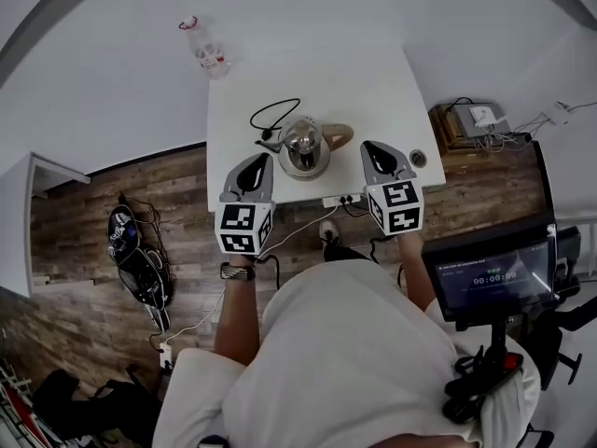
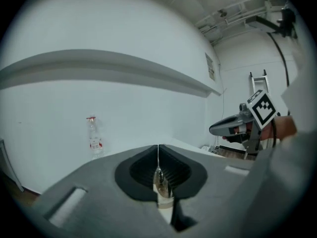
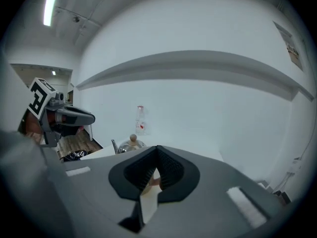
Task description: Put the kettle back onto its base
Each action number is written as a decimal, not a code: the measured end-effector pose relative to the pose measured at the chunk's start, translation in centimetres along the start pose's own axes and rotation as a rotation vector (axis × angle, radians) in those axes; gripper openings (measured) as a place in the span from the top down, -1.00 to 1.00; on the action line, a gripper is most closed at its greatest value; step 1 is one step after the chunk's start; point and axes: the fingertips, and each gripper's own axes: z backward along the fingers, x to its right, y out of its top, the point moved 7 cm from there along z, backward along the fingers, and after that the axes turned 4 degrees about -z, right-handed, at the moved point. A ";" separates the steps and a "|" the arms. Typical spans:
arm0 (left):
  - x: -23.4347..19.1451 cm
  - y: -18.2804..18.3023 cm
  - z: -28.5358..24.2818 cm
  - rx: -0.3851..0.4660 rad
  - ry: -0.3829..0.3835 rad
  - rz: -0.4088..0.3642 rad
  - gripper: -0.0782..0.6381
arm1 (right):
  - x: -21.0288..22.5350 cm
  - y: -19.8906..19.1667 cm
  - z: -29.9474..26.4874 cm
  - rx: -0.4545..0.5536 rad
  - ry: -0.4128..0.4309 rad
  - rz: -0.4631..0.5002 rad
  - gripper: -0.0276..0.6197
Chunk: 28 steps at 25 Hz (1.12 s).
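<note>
A shiny steel kettle (image 1: pixel 304 147) with a wooden handle (image 1: pixel 336 136) stands near the front edge of the white table (image 1: pixel 373 82). A black cord (image 1: pixel 270 115) loops behind it. I cannot make out its base from above. My left gripper (image 1: pixel 250 177) hangs above the table's front edge, left of the kettle, its jaws shut and empty (image 2: pixel 158 150). My right gripper (image 1: pixel 381 161) hangs to the kettle's right, also shut and empty (image 3: pixel 157 150). Neither touches the kettle. The right gripper view shows the kettle's lid and knob (image 3: pixel 130 144) just past its jaws.
A plastic bottle (image 1: pixel 205 52) stands on the white floor beyond the table. A power strip (image 1: pixel 341 200) hangs at the table's front edge, and a small round thing (image 1: pixel 417 158) lies at its right corner. A screen on a stand (image 1: pixel 490 273) is at my right; cables and a bag (image 1: pixel 131 250) lie at left.
</note>
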 end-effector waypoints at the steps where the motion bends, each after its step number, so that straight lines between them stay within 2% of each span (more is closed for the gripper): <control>1: 0.3 0.8 0.7 0.022 -0.002 -0.016 0.76 | -0.6 0.8 0.7 0.018 0.011 0.011 0.91; 4: 0.7 3.4 3.1 0.090 0.002 -0.056 0.76 | -1.8 3.5 3.2 0.075 0.011 0.028 0.91; 8: 1.4 6.2 8.2 0.159 0.024 -0.105 0.76 | -4.2 6.7 8.4 0.158 -0.031 0.085 0.91; 13: 3.6 8.3 12.1 0.222 0.026 -0.136 0.76 | -5.6 7.6 12.5 0.221 -0.049 0.097 0.91; 18: 5.0 8.3 13.6 0.239 0.004 -0.130 0.76 | -6.4 7.1 13.8 0.226 -0.048 0.075 0.91; 22: 5.5 7.6 14.1 0.226 0.010 -0.102 0.76 | -6.3 6.5 14.8 0.220 -0.057 0.073 0.91; 28: 6.2 7.6 14.6 0.238 0.013 -0.103 0.76 | -6.1 6.2 16.1 0.230 -0.074 0.075 0.91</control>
